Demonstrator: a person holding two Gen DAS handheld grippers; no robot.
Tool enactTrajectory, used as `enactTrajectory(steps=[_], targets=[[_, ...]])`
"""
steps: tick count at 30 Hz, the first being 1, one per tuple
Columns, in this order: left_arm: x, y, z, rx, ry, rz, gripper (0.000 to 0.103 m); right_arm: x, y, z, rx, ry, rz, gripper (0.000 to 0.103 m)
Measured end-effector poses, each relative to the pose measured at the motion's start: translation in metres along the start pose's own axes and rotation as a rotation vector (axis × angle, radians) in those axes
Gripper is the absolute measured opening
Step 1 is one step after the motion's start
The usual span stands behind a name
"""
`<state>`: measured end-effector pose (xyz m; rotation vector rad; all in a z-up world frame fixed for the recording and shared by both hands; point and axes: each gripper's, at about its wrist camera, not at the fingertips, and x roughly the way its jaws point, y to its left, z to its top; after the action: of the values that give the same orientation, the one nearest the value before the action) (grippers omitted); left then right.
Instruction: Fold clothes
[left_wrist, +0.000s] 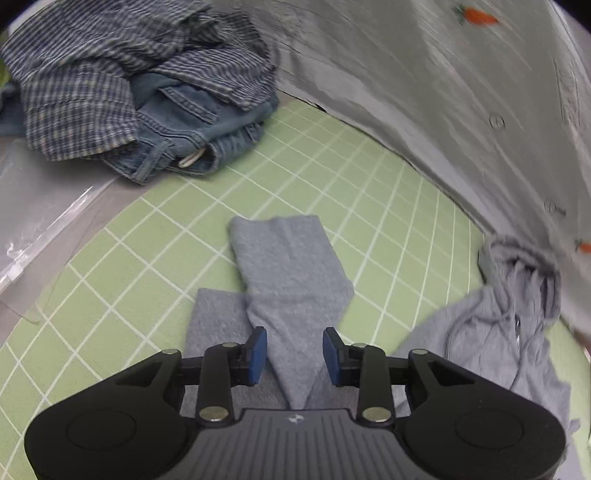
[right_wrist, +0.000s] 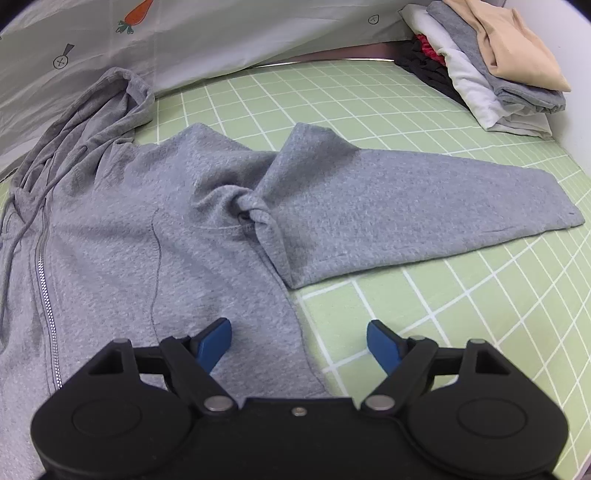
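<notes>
A grey zip-up hoodie (right_wrist: 177, 221) lies spread on the green grid mat (right_wrist: 443, 295), zipper side up, its hood (right_wrist: 122, 92) bunched at the far left. One sleeve (right_wrist: 424, 214) stretches out to the right, twisted at the armpit. My right gripper (right_wrist: 299, 341) is open just above the hoodie's side edge. In the left wrist view the other sleeve (left_wrist: 291, 280) runs away from me across the mat, and my left gripper (left_wrist: 294, 350) is open with its blue pads on either side of it. The hood (left_wrist: 517, 280) shows at the right.
A pile of unfolded checked shirts and denim (left_wrist: 147, 92) sits at the far left. A stack of folded clothes (right_wrist: 498, 62) stands at the far right corner. A light grey sheet with carrot prints (right_wrist: 184, 37) hangs along the back edge. Clear plastic (left_wrist: 40, 221) lies left of the mat.
</notes>
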<state>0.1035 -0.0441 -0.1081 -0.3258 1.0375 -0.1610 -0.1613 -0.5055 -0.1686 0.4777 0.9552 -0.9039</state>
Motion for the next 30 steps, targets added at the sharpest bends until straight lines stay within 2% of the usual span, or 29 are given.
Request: enactTrajectory(steps=[3, 11, 14, 16, 17, 18, 21, 30], targets=[[0.009, 0.01, 0.011, -0.047, 0.007, -0.006, 0.044, 0.0, 0.003, 0.001, -0.004, 0.003, 0.0, 0.082], [0.046, 0.004, 0.018, -0.043, 0.034, 0.022, 0.043, 0.0, 0.009, 0.002, -0.022, 0.008, -0.009, 0.083], [0.049, -0.005, 0.017, 0.022, 0.019, 0.054, 0.041, 0.001, 0.01, 0.003, -0.024, 0.012, -0.014, 0.084], [0.05, -0.008, 0.016, 0.055, 0.014, 0.074, 0.024, 0.001, 0.011, 0.004, -0.031, 0.011, -0.015, 0.084], [0.049, -0.004, 0.016, 0.045, 0.01, 0.068, 0.01, 0.001, 0.012, 0.004, -0.037, 0.01, -0.016, 0.084], [0.048, 0.0, 0.016, 0.028, 0.005, 0.056, 0.009, 0.001, 0.013, 0.004, -0.044, 0.009, -0.017, 0.084], [0.026, 0.014, 0.02, -0.022, -0.067, 0.047, 0.007, 0.0, 0.015, 0.005, -0.059, 0.008, -0.018, 0.084], [-0.089, 0.066, 0.022, -0.03, -0.4, 0.26, 0.007, -0.014, 0.012, -0.013, -0.078, 0.01, 0.012, 0.083]])
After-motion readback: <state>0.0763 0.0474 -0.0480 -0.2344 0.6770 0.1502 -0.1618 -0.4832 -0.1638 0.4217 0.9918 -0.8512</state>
